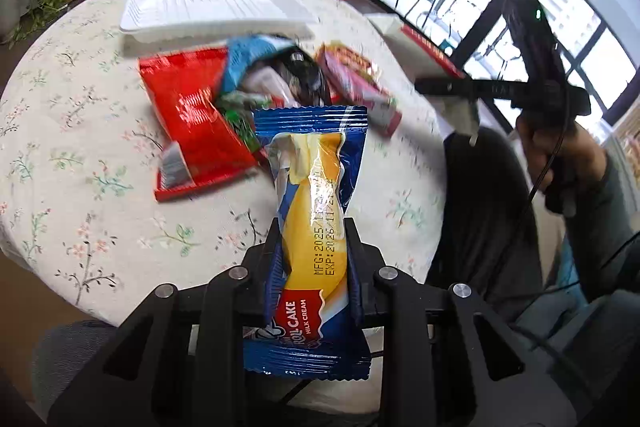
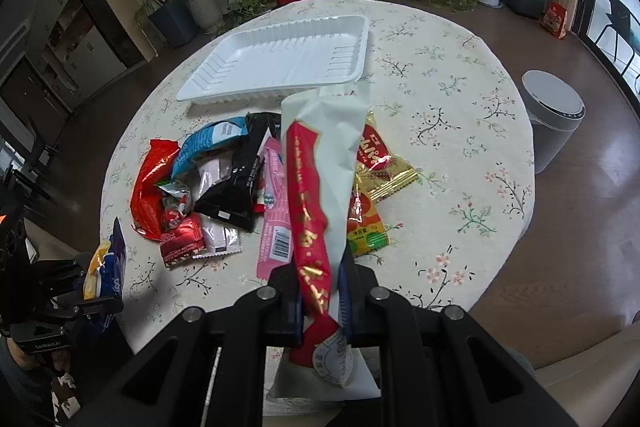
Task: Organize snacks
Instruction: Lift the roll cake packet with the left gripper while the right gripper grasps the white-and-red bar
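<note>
Left claw (image 1: 314,247) pinches a blue-and-yellow roll cake packet (image 1: 310,223); right claw (image 2: 320,291) grips a white-and-red packet (image 2: 320,187).

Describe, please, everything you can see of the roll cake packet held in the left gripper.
The roll cake packet is a glossy blue plastic wrapper with crimped, serrated ends and a clear window showing a yellow cake. A red label reads "CAKE, MILK CREAM"; printed date lines run along its length. It is sealed and squeezed narrow at the middle, where the left gripper is shut on it. It points lengthwise away from the camera, lifted clear above the floral tablecloth, touching nothing else.
</note>
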`<state>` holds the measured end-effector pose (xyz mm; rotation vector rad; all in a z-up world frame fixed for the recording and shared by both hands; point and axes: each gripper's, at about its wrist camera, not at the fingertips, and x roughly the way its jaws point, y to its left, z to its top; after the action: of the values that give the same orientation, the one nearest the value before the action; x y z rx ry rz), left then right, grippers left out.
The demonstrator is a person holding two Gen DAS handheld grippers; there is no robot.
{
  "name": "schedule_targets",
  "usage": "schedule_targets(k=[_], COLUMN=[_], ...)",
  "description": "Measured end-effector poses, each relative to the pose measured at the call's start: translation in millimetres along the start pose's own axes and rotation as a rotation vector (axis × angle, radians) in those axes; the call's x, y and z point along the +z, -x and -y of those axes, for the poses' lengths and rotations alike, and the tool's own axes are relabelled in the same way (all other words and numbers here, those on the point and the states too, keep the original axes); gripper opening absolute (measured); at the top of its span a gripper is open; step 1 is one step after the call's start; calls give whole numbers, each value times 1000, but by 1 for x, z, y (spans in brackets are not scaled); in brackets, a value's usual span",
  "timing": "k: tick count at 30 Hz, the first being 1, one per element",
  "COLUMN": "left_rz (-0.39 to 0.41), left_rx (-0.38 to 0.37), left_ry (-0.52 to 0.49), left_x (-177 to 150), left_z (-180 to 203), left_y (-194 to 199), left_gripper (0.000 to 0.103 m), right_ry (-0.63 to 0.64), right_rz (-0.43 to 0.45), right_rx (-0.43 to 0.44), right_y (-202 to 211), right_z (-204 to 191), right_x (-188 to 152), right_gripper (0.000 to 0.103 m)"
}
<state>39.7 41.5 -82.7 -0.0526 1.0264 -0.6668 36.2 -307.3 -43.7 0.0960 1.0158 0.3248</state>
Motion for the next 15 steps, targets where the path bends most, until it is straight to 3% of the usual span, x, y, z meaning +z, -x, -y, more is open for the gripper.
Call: schedule_targets(k=[7,15], left_rz=[102,218], left_rx=[-53,-39], left_ry=[64,128], left_x=[10,29], left_z=[-19,-56], left_y=[34,77], left_gripper=[25,25], right_ry=[-55,-120], right_rz=[15,43], right_rx=[49,144], right_y=[1,3], right_z=[10,23], right_x=[2,13], right_gripper=[15,15])
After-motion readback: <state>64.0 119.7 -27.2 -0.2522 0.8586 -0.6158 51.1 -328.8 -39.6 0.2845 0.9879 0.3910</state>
